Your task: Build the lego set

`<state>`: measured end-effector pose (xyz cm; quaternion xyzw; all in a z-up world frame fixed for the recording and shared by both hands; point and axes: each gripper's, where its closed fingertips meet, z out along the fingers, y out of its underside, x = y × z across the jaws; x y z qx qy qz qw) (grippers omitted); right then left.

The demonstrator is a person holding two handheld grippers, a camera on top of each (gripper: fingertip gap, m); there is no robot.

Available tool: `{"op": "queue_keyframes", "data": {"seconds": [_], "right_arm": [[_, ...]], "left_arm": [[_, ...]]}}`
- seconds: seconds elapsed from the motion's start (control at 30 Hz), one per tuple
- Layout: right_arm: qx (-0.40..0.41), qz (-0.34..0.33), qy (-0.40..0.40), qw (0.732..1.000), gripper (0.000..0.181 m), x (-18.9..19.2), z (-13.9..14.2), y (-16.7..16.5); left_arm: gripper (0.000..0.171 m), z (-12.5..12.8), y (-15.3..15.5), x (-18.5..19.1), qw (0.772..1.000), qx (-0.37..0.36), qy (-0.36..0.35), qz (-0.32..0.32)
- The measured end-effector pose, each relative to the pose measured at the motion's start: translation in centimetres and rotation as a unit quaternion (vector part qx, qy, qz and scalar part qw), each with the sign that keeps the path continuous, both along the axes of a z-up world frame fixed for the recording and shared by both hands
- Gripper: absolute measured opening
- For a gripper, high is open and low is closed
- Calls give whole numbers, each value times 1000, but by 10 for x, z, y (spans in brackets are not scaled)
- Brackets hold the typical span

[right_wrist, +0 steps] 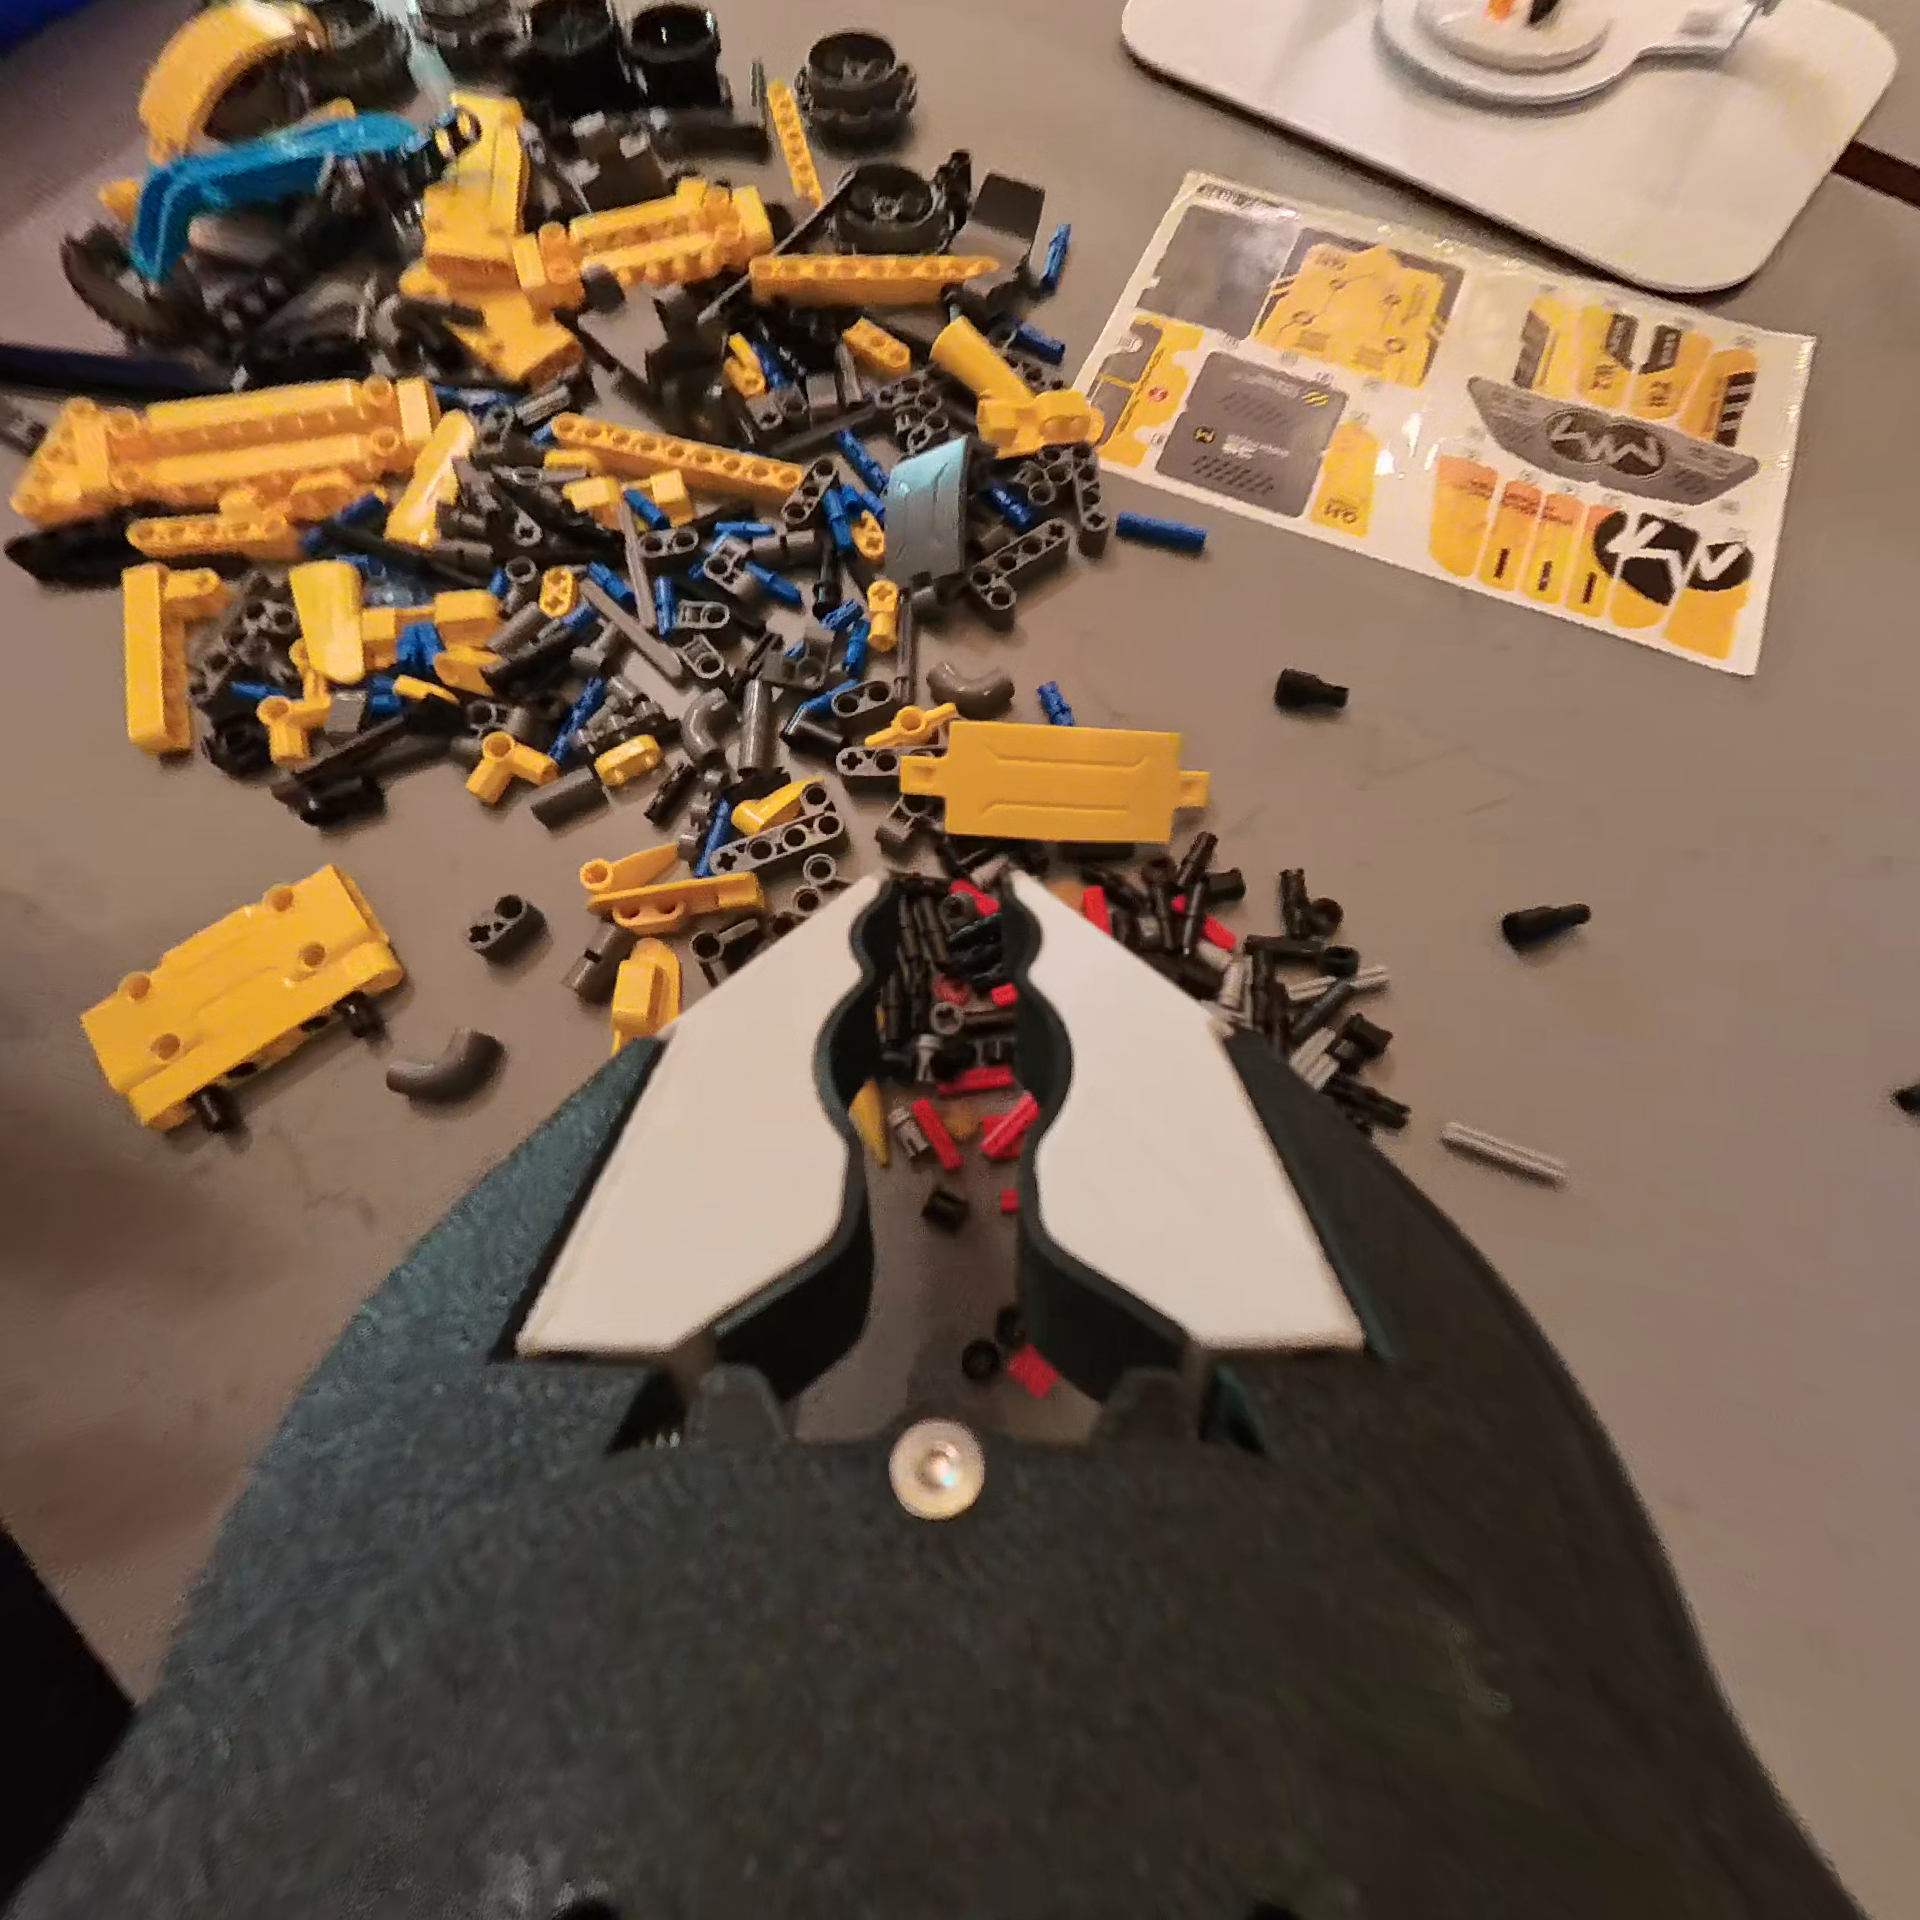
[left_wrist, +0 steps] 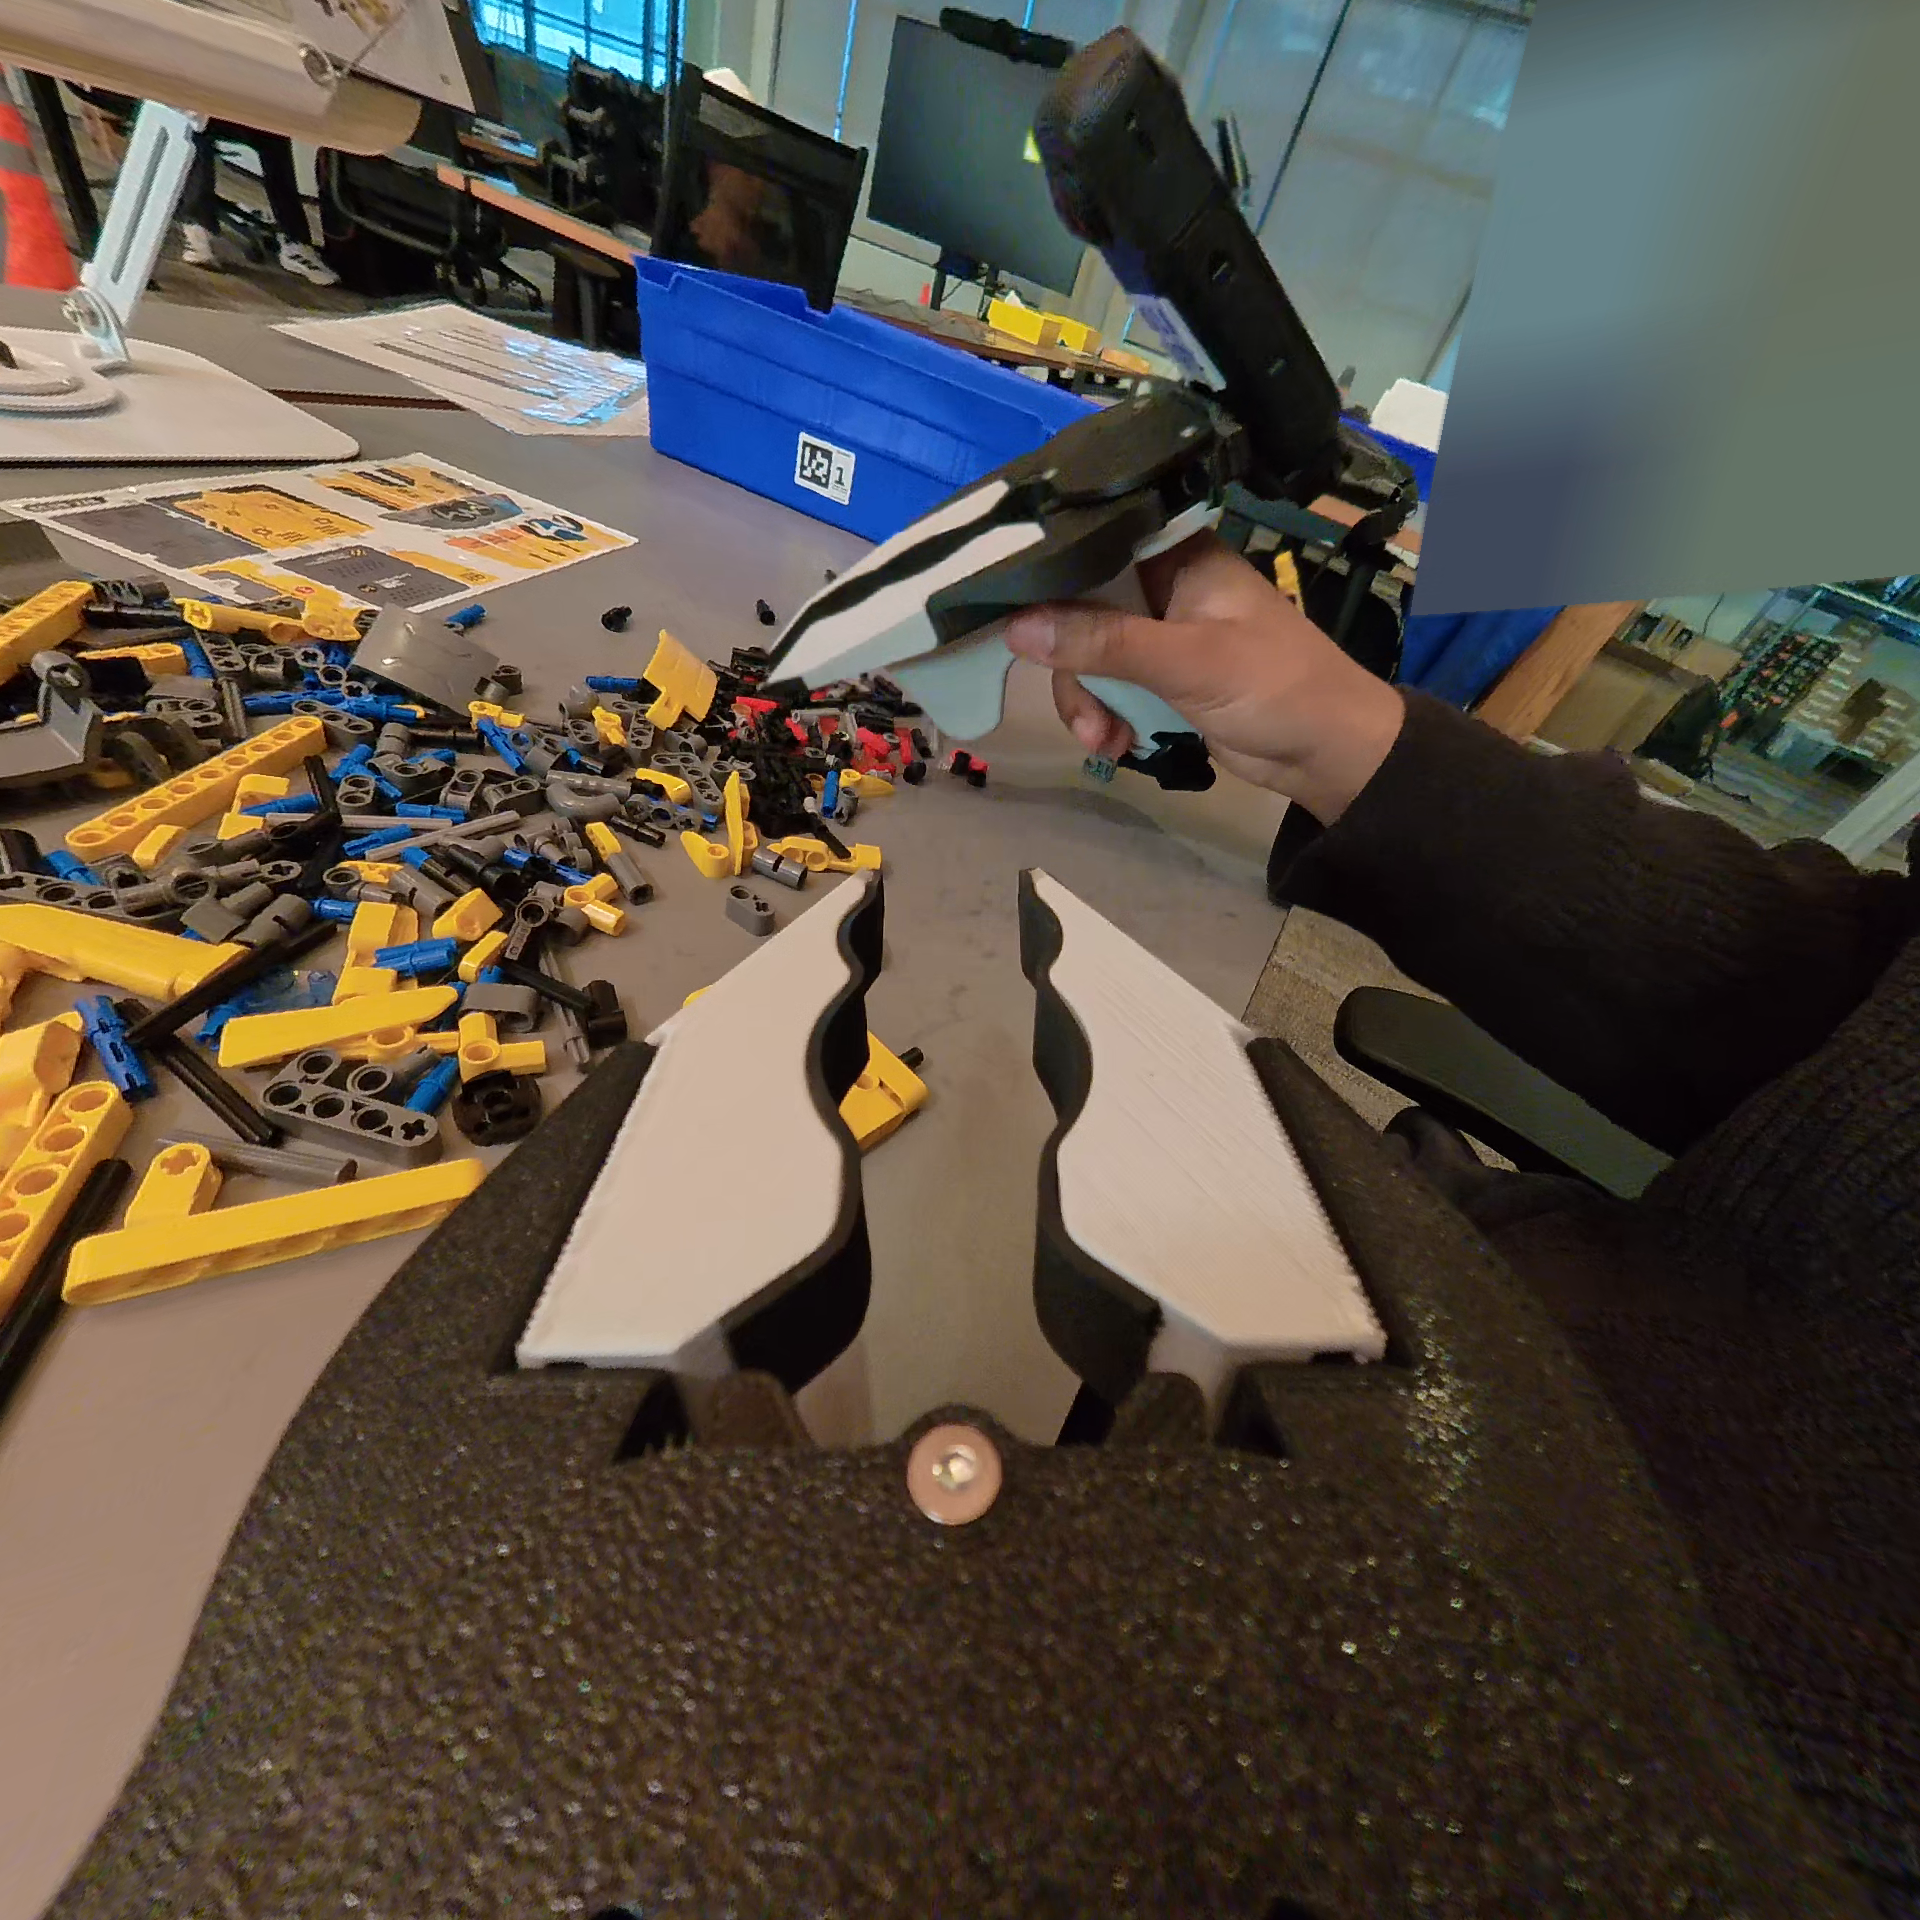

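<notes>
My left gripper is open and empty, hovering over bare grey table near the right edge of a spread of yellow, blue and grey building pieces. A small grey connector lies just left of its tips. My right gripper is open, its tips down in a small heap of black and red pins. I see no piece clamped between them. A flat yellow panel lies just beyond the tips. In the left wrist view a hand holds the right gripper over that heap.
A sticker sheet lies beyond the pieces, and a white stand base behind it. A blue bin stands at the back of the table. A black chair armrest is off the table's right edge. Loose black pins lie apart. The gap from one gripper's tips to the other's is roughly 15 cm. The small grey connector is about equally far from each gripper, around 9 cm. Look for it in the right wrist view too.
</notes>
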<state>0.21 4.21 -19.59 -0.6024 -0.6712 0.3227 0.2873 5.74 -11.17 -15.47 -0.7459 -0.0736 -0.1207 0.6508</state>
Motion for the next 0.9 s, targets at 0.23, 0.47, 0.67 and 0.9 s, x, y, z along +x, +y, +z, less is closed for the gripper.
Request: {"op": "queue_keyframes", "data": {"seconds": [0.23,0.47,0.67,0.9], "right_arm": [[7,-27,44,999,16,5,21,15],[23,-43,75,996,3,20,23,19],[-2,-70,84,994,3,32,24,39],[-29,-79,94,992,3,35,11,42]], "left_arm": [[25,0,0,0,1000,2,-1,-1],[25,1,0,0,1000,2,0,-1],[25,0,0,0,1000,1,0,-1],[25,0,0,0,1000,0,1,0]]}}
